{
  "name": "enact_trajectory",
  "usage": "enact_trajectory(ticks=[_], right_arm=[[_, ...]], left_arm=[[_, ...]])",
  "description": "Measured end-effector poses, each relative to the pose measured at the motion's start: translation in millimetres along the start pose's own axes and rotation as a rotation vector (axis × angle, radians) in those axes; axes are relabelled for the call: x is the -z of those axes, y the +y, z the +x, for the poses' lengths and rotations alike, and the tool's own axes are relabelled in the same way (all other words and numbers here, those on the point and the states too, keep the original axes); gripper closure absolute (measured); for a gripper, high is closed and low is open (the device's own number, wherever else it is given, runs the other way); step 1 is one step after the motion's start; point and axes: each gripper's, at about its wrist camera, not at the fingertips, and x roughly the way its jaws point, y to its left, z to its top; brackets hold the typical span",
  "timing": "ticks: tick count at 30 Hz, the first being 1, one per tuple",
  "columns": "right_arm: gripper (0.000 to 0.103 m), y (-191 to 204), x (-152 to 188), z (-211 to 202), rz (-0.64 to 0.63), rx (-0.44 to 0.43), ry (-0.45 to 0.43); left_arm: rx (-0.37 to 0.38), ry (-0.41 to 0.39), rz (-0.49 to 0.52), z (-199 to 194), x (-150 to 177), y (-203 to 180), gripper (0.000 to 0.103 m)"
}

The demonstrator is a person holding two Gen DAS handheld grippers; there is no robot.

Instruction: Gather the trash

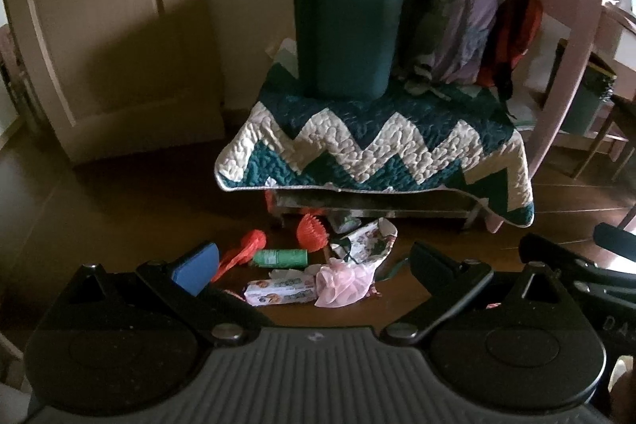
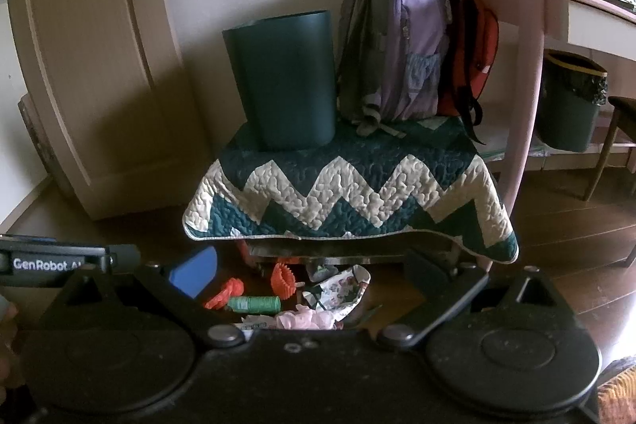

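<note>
Trash lies scattered on the wooden floor just in front of a low bench: orange paper cups, a green roll, a pink bag, a printed packet. A dark green bin stands on the bench's zigzag quilt, beside a purple backpack. Left gripper and right gripper hang above the trash, fingers spread wide, holding nothing.

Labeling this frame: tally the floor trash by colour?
Orange: 2, net and paper cup
Green: 1, roll
Pink: 1, ribbon wad
White printed: 2, box and floral wrapper
Total: 6, counting only what shows clearly; scraps under the bench are too dark to sort.
</note>
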Motion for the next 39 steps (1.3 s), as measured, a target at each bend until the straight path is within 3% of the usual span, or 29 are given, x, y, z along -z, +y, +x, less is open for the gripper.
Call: enact_trajectory(ticks=[13, 39], right_arm=[[0.002, -2.4, 2.0, 1.3, 0.019, 0.02, -0.013], [0.002, -5.4, -1.7, 3.4, 0.003, -0.036, 0.01]], left_arm=[[0.028, 0.002, 0.005, -0.4, 4.5, 1.5, 0.0], [0.067, -0.021, 0.005, -4.0, 6.5, 2.9, 0.0]])
